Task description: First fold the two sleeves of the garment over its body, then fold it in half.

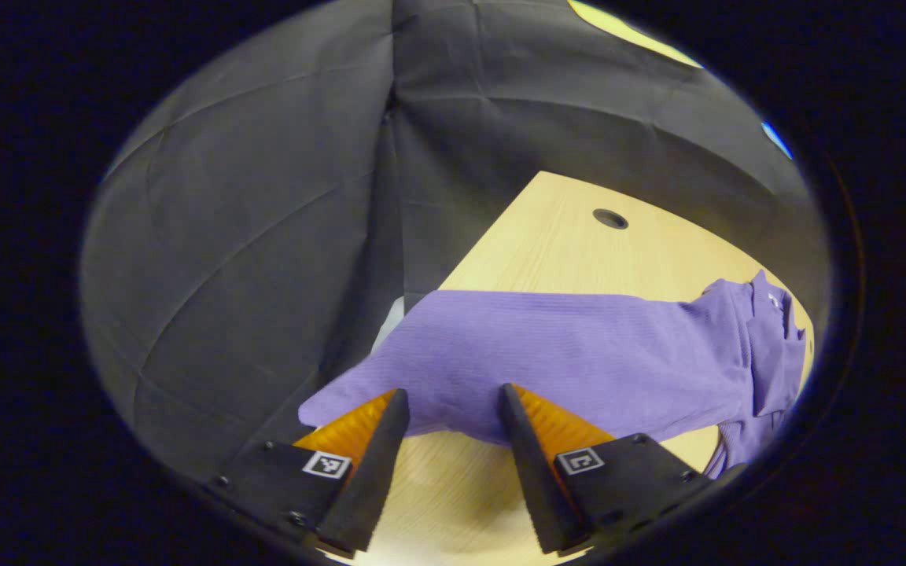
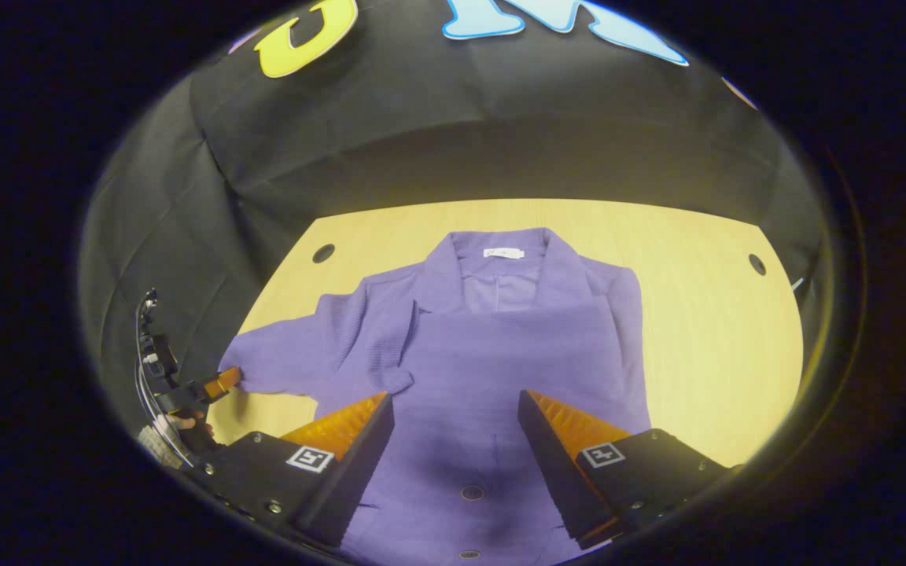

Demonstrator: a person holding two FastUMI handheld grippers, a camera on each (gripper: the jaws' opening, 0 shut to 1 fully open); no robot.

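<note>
L gripper point(image 1: 449, 413) jaws wide apart, holding nothing, sits at the outstretched sleeve point(image 1: 437, 369), whose cuff end lies just ahead of the tips; sleeve's long axis runs across toward the collar. R gripper point(image 2: 453, 420) likewise agape and empty, hovering over the garment point(image 2: 492, 369) body near the buttons. Garment lies flat on table point(image 2: 705, 330), collar far; other sleeve looks already folded over the body, so L is nearer for the next fold. No containers.
</note>
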